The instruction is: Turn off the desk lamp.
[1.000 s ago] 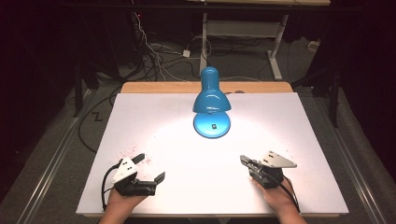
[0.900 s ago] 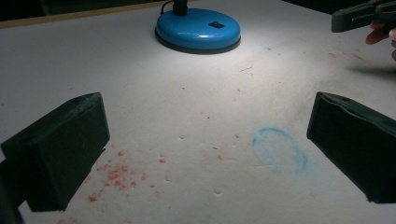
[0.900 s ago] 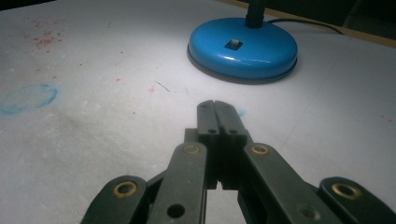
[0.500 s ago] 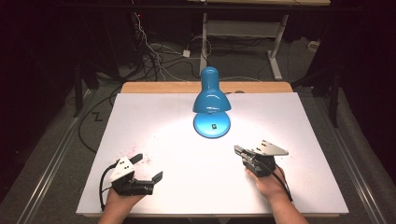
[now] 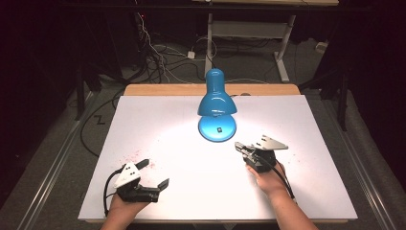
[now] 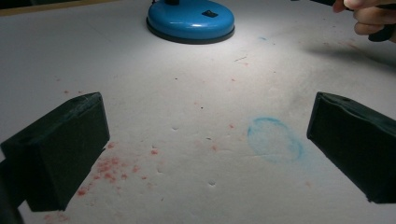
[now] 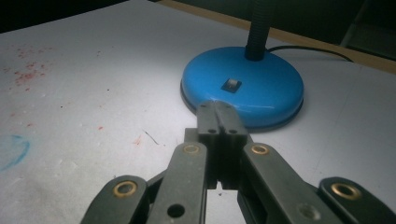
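On the white table (image 5: 158, 120), toward the far middle, stands a blue desk lamp (image 5: 217, 100) — glossy shade bent down over its own round base (image 5: 217, 128), lit, throwing a bright pool on the board around it. Base is a flat blue disc with a dark rim at the bottom, a black ribbed neck (image 7: 258, 28) rising from its back edge and a small rocker switch (image 7: 231, 84) on top. A dark cord (image 7: 308, 50) runs off behind the base.

Right gripper (image 5: 238, 145) sits just beside the base on the near-right side, held low by the right hand (image 5: 268, 178) — jaws pressed together with nothing between them, tips pointing at the base and close to its rim in the right gripper view.

Left gripper (image 5: 154, 173) is well apart from the lamp at the near-left, held by the left hand (image 5: 125, 207), jaws spread wide over bare table.

Small marks on the board: red speckles (image 6: 109, 168) by the left gripper, a faint blue ring (image 6: 273, 139) between its jaws.
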